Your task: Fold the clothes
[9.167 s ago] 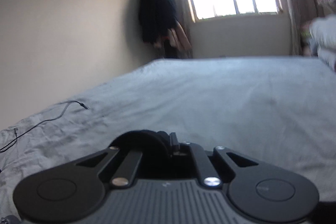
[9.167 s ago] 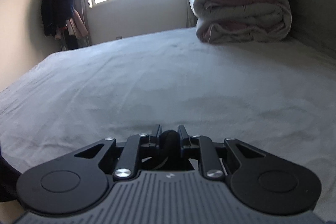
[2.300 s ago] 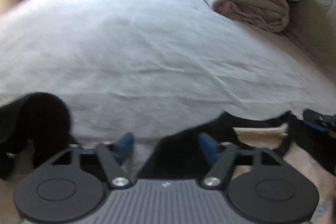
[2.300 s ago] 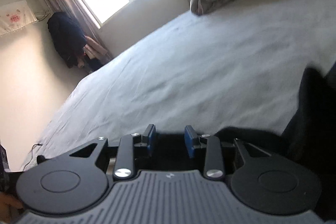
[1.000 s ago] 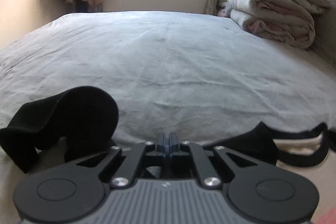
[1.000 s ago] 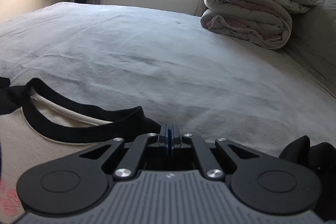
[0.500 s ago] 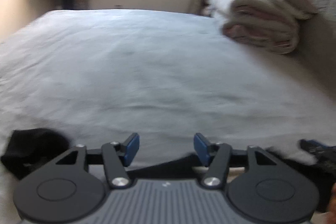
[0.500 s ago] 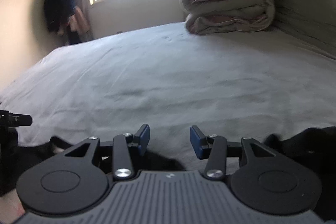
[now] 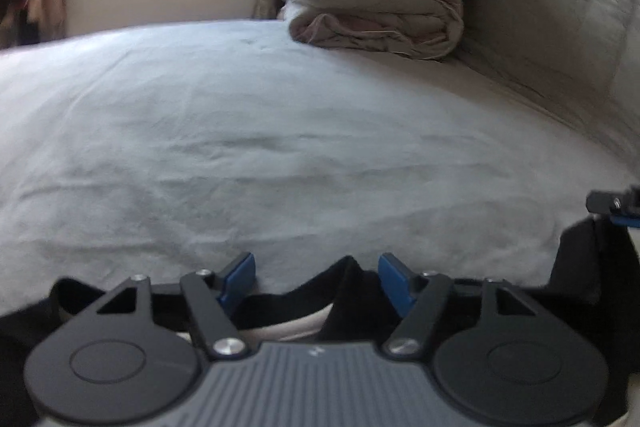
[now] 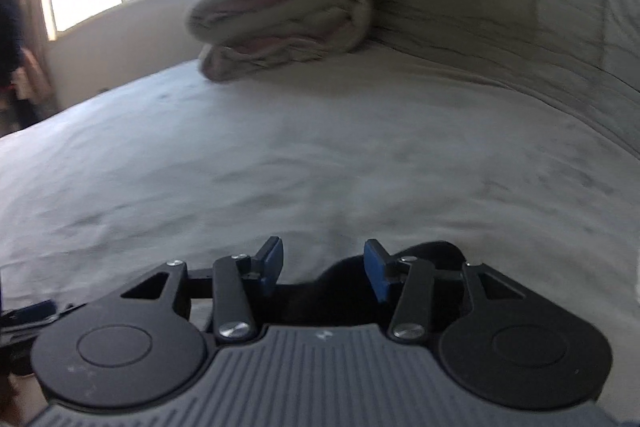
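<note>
Left wrist alone shows shirt (image 9: 352,291) collar; both tongs (image 9: 316,277) (image 10: 322,265) gape wide.

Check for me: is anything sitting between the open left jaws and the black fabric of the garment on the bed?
Nothing visible does. The left gripper is open, and a fold of the black garment already rises in the gap between its jaws. Only bare bed sheet lies beyond, with the folded quilt far back.
</note>
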Demonstrator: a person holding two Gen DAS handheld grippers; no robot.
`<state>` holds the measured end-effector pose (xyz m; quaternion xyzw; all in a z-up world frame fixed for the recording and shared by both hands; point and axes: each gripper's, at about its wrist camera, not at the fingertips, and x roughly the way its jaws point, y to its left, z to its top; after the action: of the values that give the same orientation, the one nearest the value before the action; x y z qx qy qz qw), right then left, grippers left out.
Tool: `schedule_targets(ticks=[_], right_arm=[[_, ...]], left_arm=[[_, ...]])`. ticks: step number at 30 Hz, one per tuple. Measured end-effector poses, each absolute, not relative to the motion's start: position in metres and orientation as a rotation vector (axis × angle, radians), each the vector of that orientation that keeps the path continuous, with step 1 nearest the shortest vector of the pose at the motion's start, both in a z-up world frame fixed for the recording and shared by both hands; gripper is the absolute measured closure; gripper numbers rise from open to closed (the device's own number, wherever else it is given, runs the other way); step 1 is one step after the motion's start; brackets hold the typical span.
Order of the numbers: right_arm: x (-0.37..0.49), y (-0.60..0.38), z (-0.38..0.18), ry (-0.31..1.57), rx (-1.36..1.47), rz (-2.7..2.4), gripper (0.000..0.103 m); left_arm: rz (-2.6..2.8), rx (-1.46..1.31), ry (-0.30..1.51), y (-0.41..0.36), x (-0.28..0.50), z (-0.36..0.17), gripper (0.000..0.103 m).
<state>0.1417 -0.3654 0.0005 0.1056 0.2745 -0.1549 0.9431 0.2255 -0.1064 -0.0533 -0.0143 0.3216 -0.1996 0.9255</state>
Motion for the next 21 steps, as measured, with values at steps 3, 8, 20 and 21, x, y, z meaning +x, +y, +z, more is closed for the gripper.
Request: schedule_targets(ticks=[3,8,20,21], right_arm=[[0.142,-0.358,-0.001,0.557,0.179,-0.349,0.052],[0.135,-0.339,-0.003,0.554,0.118,-0.409,0.052],[0.109,-0.338,0.007,0.659,-0.199,-0.355,0.045],[0.106,-0.341,0.006,0.674,-0.232,-0.365,0.045]], left_arm=[[-0.430,-0.037,0.651,-0.103,0.226,-0.059,0.041],[-0.515,-0.145,0.658,-0.087,0.232,-0.064,0.064],[-0.536,-0.247,0.664,-0.083,0.234,-0.066,0.093],[-0.534,-0.247,0.661,-0.083,0.234,-0.065,0.093]])
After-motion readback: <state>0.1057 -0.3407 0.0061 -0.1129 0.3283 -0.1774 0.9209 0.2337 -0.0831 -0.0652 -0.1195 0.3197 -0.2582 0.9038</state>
